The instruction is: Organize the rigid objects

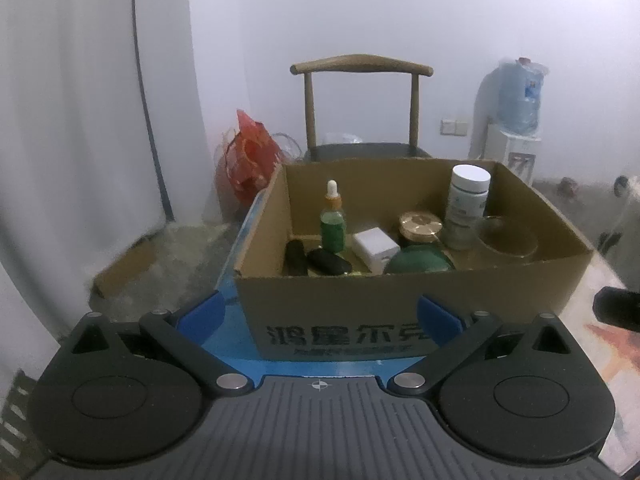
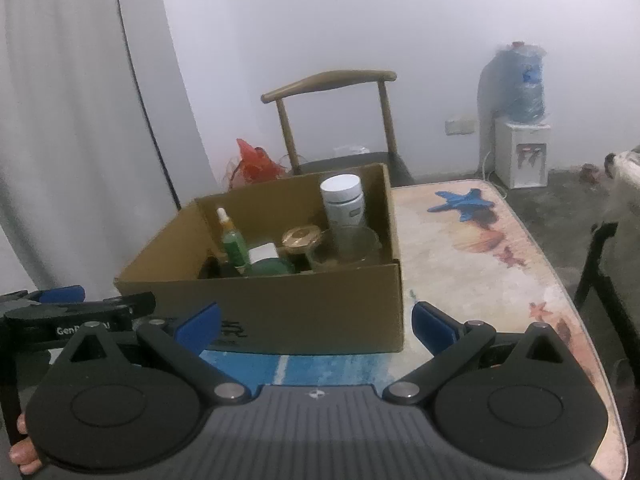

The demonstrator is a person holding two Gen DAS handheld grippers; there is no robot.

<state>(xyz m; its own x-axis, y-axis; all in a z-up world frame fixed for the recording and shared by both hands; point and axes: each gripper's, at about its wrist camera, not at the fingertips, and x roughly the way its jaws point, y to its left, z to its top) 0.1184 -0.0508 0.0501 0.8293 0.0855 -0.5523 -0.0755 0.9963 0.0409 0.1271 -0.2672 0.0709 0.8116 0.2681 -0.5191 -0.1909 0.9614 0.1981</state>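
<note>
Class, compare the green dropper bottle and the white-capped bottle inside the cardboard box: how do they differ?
The green dropper bottle is slim with a narrow white dropper tip; the white-capped bottle is wider, taller, pale, with a flat broad cap. The dropper stands left in the cardboard box, the other right. Both stand upright.

An open brown cardboard box (image 1: 412,304) with dark printed characters on its near wall is seen standing on the table. Held inside it:

- a green glass dropper bottle (image 1: 333,220) with a white bulb, upright, near the left wall;
- a tall white-capped plastic bottle (image 1: 467,206), upright, at the far right;
- a clear glass cup (image 1: 507,240) just beside it;
- a gold-lidded jar (image 1: 420,227) at centre;
- a small white box (image 1: 375,249);
- a green domed object (image 1: 418,262);
- two black oblong objects (image 1: 316,262), lying flat.
</note>
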